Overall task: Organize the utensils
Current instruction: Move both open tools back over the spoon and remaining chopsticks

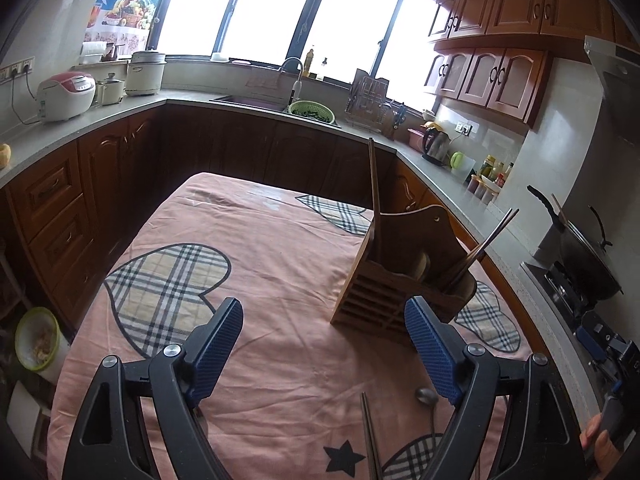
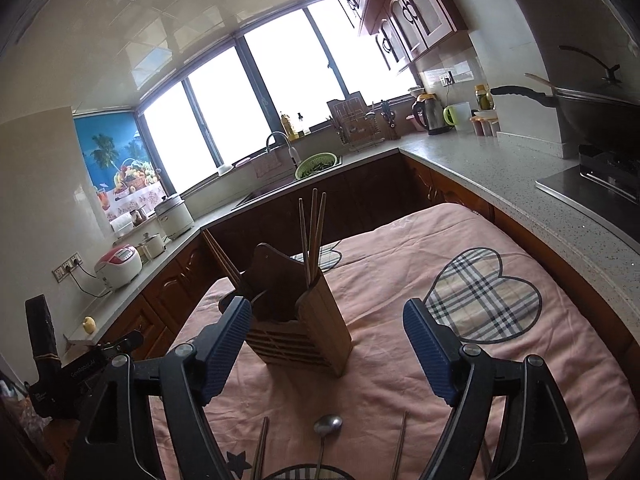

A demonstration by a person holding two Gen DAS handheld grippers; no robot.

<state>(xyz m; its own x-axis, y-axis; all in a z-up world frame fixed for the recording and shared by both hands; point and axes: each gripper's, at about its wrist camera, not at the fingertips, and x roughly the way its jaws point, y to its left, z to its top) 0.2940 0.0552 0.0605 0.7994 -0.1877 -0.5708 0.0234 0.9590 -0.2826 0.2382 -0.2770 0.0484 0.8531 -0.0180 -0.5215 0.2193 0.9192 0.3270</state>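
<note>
A wooden utensil holder [image 1: 394,286] stands on the pink tablecloth [image 1: 256,240] and has several chopsticks [image 1: 375,188] upright in it. In the right wrist view the holder [image 2: 298,320] stands just ahead, with chopsticks [image 2: 313,232] sticking up. A metal spoon [image 2: 327,426] and loose chopsticks [image 2: 260,452] lie on the cloth near the front edge, below my right gripper [image 2: 326,340]. The spoon [image 1: 426,396] and chopsticks [image 1: 370,436] also lie under my left gripper [image 1: 324,344]. Both grippers are open and empty, above the table.
Kitchen counters run around the table, with rice cookers [image 1: 66,94], a sink with a green colander [image 1: 311,112], a kettle [image 1: 435,144] and a wok [image 1: 588,256] on the stove at right. The other gripper [image 2: 52,372] is at the left edge.
</note>
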